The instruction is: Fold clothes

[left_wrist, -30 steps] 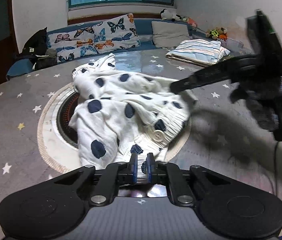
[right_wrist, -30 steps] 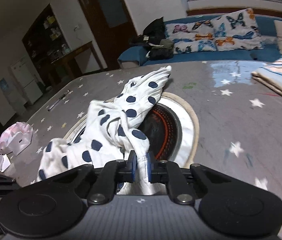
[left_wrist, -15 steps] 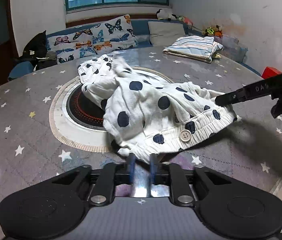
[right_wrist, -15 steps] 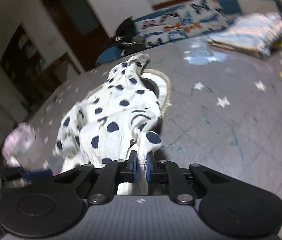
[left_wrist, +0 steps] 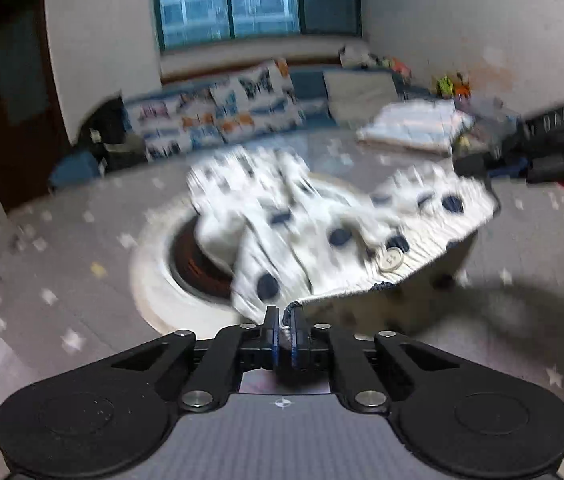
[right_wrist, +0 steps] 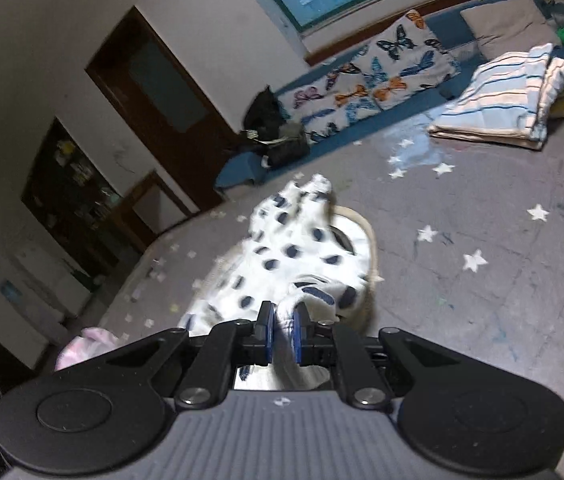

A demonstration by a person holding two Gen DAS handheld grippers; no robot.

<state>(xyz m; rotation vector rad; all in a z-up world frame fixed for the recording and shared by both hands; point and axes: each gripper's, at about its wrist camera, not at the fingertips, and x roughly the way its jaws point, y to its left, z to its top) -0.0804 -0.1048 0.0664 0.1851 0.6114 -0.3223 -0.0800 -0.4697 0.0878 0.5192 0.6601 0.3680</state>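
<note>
Both grippers clench the polka-dot garment: left gripper pinches its waistband, which runs toward 2 o'clock to the right gripper.

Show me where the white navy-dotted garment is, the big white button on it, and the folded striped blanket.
white navy-dotted garment (right_wrist: 294, 256): right wrist view, on its spotted middle.
big white button (left_wrist: 391, 258): left wrist view, on the button's face near the ribbed waistband.
folded striped blanket (right_wrist: 498, 100): right wrist view, on its top layer.
</note>
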